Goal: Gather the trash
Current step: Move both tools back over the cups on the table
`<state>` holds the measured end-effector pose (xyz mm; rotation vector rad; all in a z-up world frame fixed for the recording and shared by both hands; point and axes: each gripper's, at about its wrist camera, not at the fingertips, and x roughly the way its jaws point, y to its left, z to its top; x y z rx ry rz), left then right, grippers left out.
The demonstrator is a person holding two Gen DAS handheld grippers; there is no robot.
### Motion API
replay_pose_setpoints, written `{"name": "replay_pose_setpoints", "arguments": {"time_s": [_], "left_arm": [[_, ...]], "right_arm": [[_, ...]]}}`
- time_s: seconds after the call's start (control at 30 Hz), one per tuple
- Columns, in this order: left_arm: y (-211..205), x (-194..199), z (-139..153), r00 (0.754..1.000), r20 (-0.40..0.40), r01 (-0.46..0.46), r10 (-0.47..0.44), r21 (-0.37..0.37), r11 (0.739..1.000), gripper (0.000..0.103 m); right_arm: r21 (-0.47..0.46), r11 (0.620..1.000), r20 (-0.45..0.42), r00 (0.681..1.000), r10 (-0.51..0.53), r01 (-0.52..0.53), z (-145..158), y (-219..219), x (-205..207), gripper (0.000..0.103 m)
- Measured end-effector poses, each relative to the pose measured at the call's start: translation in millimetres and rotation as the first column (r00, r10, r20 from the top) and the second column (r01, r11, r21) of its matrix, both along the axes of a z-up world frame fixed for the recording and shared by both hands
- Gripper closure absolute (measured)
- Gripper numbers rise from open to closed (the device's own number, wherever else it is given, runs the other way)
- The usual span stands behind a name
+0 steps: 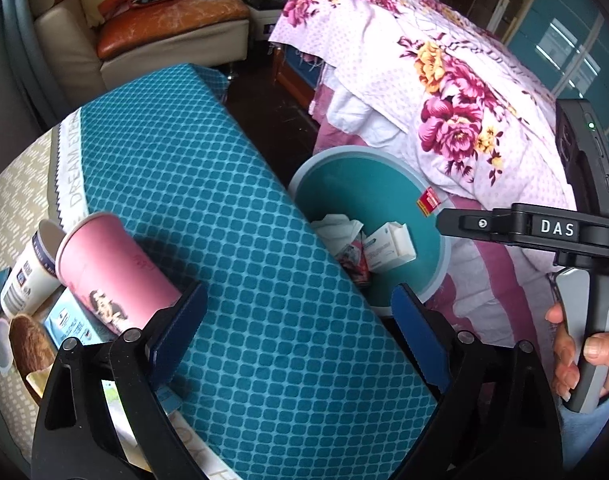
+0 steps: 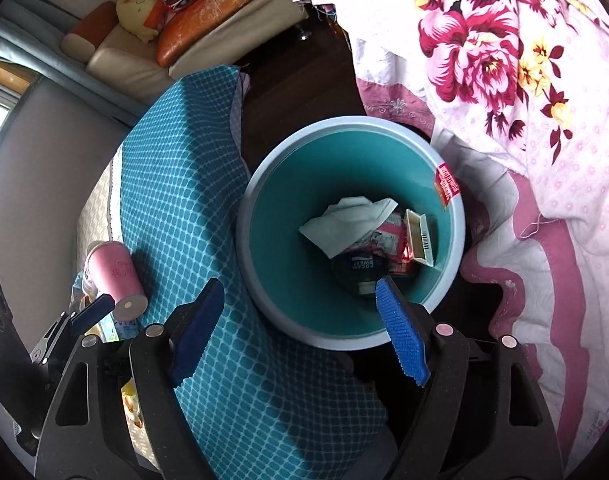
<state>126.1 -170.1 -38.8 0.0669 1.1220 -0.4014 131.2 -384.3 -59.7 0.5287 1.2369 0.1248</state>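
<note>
Teal quilted cloth (image 1: 232,216) covers the desk beside a floral bedspread (image 2: 524,80); round plastic bin (image 2: 248,216) holds crumpled trash (image 2: 352,220); pink paper cup (image 1: 112,268) lies toppled. Both hand-held grippers, left (image 1: 300,332) and right (image 2: 300,332), gape empty.

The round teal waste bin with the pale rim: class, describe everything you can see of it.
The round teal waste bin looks plastic, with a pale grey-blue rim and a red sticker at its edge. It stands upright on the dark floor between the teal-covered table and the floral bedspread. Inside lie crumpled white paper, a small carton and printed wrappers.
</note>
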Motion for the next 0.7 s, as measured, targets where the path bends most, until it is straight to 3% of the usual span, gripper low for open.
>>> {"name": "replay_pose_setpoints", "arguments": {"time_s": [0.47,0.7], "left_arm": [[58.2,-17.4,12.3,0.998,0.021,-0.053,0.054,-0.037,0.998,0.01],[115.3,-23.5,17.6,0.991,0.037,-0.123,0.126,-0.054,0.991,0.01]], "right_arm": [[-0.043,0.997,0.037,0.997,0.061,-0.06,30.1,50.1,-5.0,0.023],[-0.121,0.979,0.035,0.985,0.171,-0.166,43.6,102.4,3.2,0.023]]}}
